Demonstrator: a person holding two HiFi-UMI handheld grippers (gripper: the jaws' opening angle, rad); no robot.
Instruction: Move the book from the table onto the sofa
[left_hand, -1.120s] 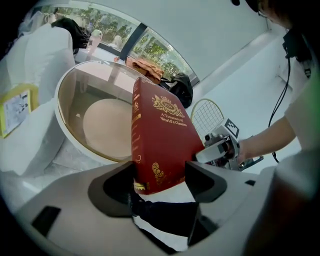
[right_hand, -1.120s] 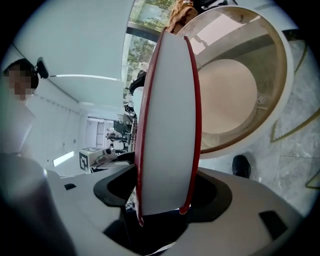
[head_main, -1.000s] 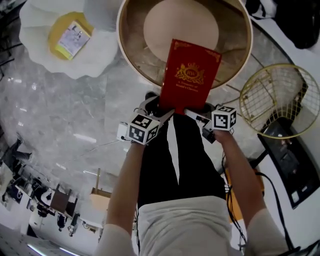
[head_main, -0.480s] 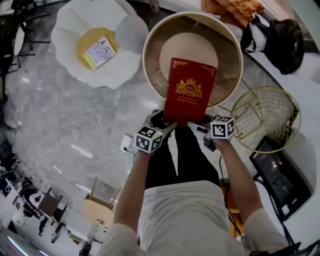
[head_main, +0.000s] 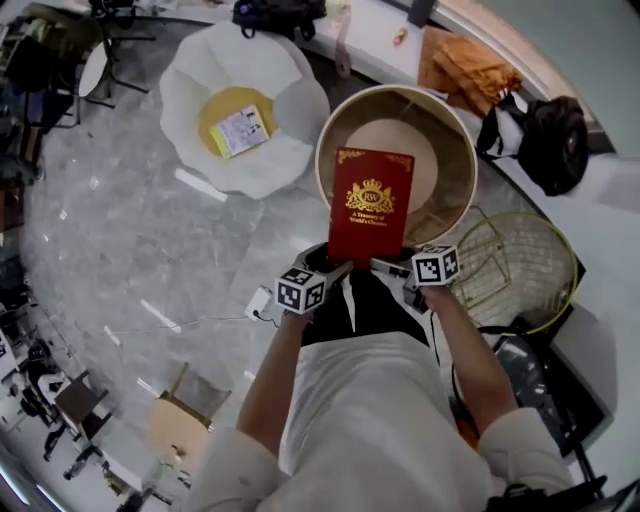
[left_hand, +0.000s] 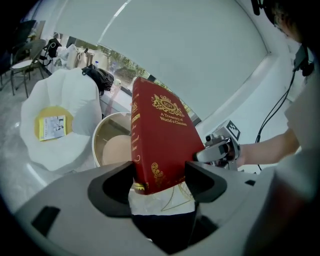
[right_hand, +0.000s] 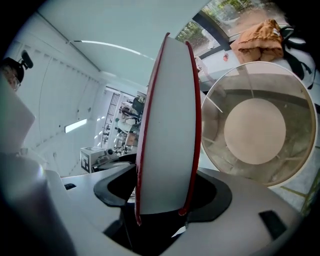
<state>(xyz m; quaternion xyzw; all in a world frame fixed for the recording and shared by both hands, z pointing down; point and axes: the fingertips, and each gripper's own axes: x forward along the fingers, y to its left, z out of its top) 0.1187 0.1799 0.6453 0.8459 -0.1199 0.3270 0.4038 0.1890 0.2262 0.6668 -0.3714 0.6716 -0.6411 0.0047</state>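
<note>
A red hardcover book (head_main: 370, 208) with a gold crest is held up in the air above a round table (head_main: 445, 125). My left gripper (head_main: 335, 263) is shut on its near left corner and my right gripper (head_main: 393, 267) on its near right corner. In the left gripper view the jaws (left_hand: 159, 180) clamp the book (left_hand: 160, 137) at its spine end. In the right gripper view the jaws (right_hand: 162, 192) squeeze the book (right_hand: 167, 125) across its white page edge. The white petal-shaped sofa (head_main: 290, 105) sits to the left of the table, with a yellow cushion (head_main: 222, 108) and a booklet in it.
A gold wire basket (head_main: 520, 265) stands right of the table. A black backpack (head_main: 552, 142) and an orange cloth (head_main: 468, 62) lie on the white ledge behind. Marble floor spreads to the left, with chairs (head_main: 75, 400) at the lower left.
Both grippers have risen with the book held between them, and the table and floor now look farther below. More of the sofa has come into view.
</note>
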